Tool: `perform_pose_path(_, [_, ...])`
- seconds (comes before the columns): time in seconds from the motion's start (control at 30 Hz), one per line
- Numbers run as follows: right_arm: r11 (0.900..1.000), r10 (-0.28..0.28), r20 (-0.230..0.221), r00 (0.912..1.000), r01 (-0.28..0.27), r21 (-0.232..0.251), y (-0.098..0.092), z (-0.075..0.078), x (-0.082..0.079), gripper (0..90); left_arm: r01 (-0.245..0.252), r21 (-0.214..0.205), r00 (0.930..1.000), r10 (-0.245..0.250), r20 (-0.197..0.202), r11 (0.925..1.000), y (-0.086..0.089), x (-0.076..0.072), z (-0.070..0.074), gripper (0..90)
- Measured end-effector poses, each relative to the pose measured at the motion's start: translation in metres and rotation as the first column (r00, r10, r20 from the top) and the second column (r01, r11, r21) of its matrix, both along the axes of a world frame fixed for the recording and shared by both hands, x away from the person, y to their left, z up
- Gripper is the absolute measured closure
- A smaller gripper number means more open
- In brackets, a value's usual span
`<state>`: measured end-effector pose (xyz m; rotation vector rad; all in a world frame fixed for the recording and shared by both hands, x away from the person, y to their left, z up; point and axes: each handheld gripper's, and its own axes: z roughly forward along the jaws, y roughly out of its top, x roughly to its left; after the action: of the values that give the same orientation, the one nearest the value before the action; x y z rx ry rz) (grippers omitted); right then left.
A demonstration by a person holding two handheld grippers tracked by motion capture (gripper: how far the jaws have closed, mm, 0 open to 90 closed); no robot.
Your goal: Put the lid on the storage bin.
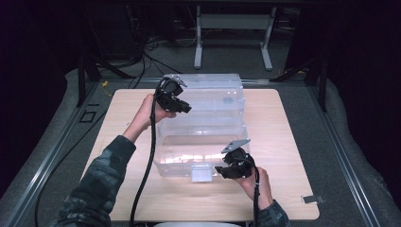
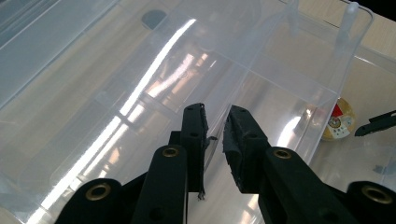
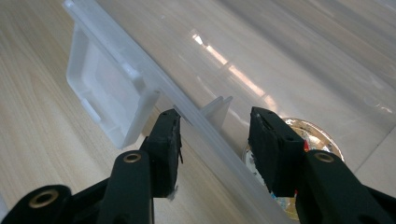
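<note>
Clear plastic makes up the one bin (image 1: 201,151) on your table (image 1: 123,113), and its one lid (image 1: 213,97) is tipped up behind it, so you look through both to the pale wood. You have two grippers on it. Your left gripper (image 1: 182,108) is at the raised lid's left edge; in the left gripper view its jaws stand nearly together, with the thin clear edge of the lid running up between them, so it has hold of the lid. Your right gripper (image 1: 226,171) sits at the bin's near right corner; in the right gripper view its jaws stand part open, straddling the rim (image 3: 205,128), one jaw outside the wall and one inside, and neither pad presses on it. One white latch (image 1: 202,173) hangs on the near wall, just beside that gripper. One small round thing (image 3: 308,135), shiny with red and white marks, lies in the bin behind the inner jaw; what it is you cannot tell. The bin stands at the middle of the table, its long sides running away from you.
</note>
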<state>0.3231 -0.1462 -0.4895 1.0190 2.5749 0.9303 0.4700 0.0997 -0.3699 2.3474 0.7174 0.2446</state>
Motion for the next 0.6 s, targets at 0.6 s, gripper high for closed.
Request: perform_pose_path(0.6, [0.9999, -0.011, -0.003, 0.9999, 0.011, 0.002, 0.001, -0.001, 0.004, 51.2, 0.009, 0.008, 0.9989, -0.009, 0.046, 0.9999, 0.0, -0.017, 0.001, 78.2])
